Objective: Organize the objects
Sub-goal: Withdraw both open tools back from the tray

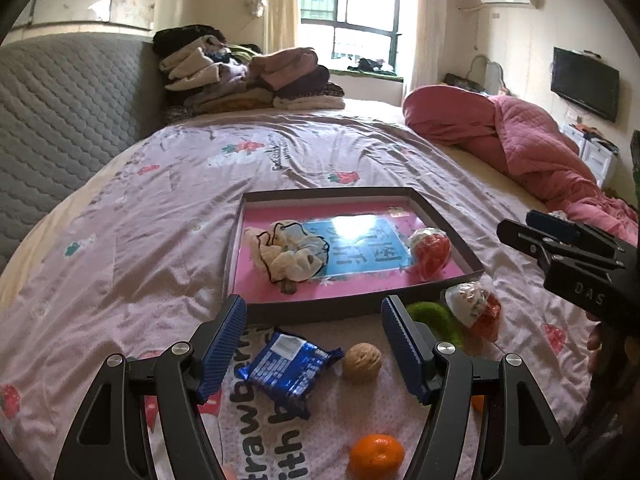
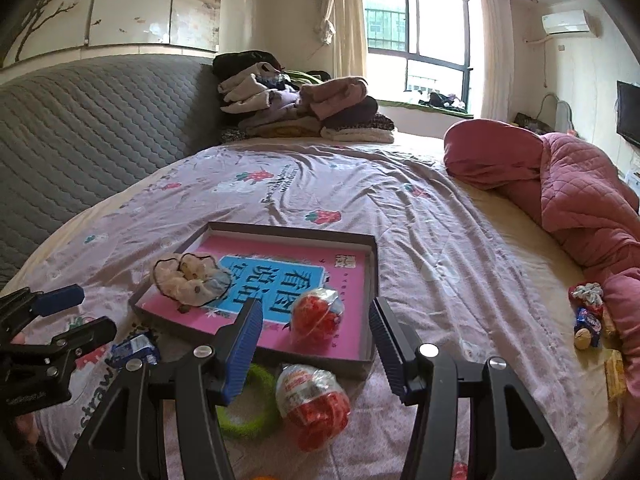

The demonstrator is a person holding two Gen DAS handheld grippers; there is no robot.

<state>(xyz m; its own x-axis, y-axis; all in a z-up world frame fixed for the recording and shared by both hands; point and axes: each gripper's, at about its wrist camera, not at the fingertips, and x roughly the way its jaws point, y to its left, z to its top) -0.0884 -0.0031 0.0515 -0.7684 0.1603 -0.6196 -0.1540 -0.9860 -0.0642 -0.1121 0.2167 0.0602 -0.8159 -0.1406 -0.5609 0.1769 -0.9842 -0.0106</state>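
1. Nearest the left wrist camera, the left gripper (image 1: pixel 314 344) hangs over the bed (image 1: pixel 160 208) with its jaws wide apart and nothing between the pads; the snack pack (image 1: pixel 290 368) and the walnut (image 1: pixel 362 361) lie on the sheet below the gap.
2. The orange (image 1: pixel 376 456) sits at about 6 o'clock from the walnut, closest to the lens, still loose on the bed.
3. In the right wrist view, the right gripper (image 2: pixel 316 340) is also released, jaws spread and empty. A wrapped egg (image 2: pixel 312 404) lies on the sheet just under and ahead of it, with the green ring (image 2: pixel 250 404) touching or just beside it at 9 o'clock.
4. The tray (image 2: pixel 374 280) lies beyond both grippers at 12 o'clock. It already holds two things: the scrunchie (image 2: pixel 190 282) toward its 9 o'clock side and a second egg (image 2: pixel 316 316) near its 5 o'clock corner.
5. Judging by this, the sorting is partly done: two items are in, and five remain outside along the tray's near edge: pack, walnut, orange, ring, egg.
6. A small heap (image 2: pixel 590 316) of snacks and oddments lies well apart at 3 o'clock by the pink quilt (image 2: pixel 580 200); whether it belongs to the task I cannot tell.
7. The egg under the right gripper looks the likeliest next pick.
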